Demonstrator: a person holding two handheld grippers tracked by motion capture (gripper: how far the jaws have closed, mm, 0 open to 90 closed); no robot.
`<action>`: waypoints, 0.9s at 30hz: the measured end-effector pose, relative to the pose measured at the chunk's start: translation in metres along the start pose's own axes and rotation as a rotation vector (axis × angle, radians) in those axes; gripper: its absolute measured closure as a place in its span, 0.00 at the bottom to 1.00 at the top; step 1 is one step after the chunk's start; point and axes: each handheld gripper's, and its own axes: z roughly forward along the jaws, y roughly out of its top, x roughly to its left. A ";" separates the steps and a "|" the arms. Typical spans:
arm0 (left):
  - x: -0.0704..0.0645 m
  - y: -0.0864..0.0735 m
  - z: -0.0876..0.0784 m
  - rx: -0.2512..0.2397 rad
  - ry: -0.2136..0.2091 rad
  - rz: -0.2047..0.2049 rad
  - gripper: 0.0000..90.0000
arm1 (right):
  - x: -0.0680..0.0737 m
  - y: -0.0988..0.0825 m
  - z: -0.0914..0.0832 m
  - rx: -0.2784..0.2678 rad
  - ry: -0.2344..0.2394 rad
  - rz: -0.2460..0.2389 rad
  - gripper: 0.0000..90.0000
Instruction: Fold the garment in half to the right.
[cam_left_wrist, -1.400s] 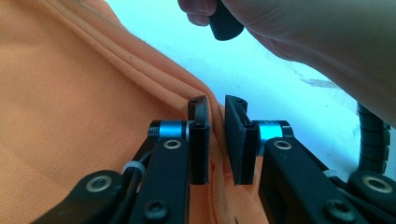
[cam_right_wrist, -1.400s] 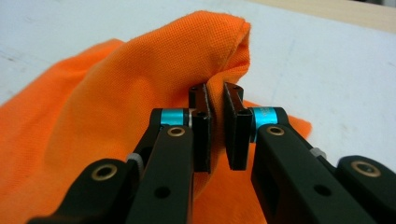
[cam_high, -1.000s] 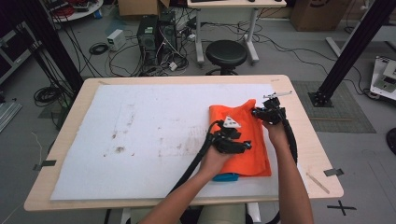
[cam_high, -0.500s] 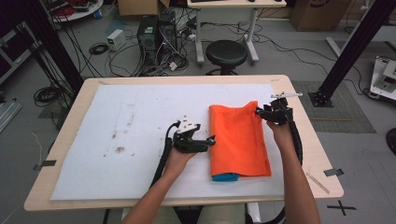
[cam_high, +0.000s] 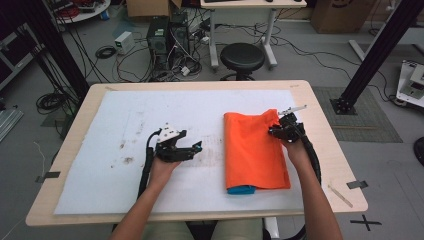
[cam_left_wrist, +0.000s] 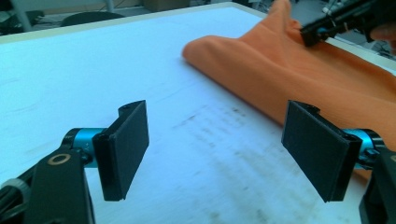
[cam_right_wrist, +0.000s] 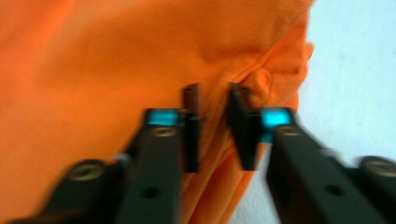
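high view: right claw (cam_high: 276, 131) pinched on the far right corner of a folded orange cloth (cam_high: 252, 150), jaws having just been closing with a ridge of fabric between them, likely to pin or lift that corner for another fold; left claw (cam_high: 192, 148) wide and empty, jaws just opened, parked apart from the cloth's left edge on bare sheet. blue layer (cam_high: 241, 189) peeking out at the near end. white stained sheet (cam_high: 150, 120) over a wooden worktop (cam_high: 70, 150); beyond, round stool (cam_high: 242, 56), computer tower (cam_high: 162, 42), tangled cables (cam_high: 115, 55) on grey floor.
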 end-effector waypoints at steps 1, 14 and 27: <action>0.005 -0.001 -0.004 0.000 0.012 -0.005 0.26 | 0.000 -0.001 -0.001 -0.003 -0.011 -0.012 0.96; 0.054 -0.016 -0.059 -0.020 0.123 -0.046 0.26 | -0.014 -0.018 -0.012 0.010 -0.051 0.067 0.93; 0.059 -0.023 -0.071 -0.004 0.123 -0.035 0.26 | -0.020 0.018 -0.009 -0.060 -0.089 0.105 0.74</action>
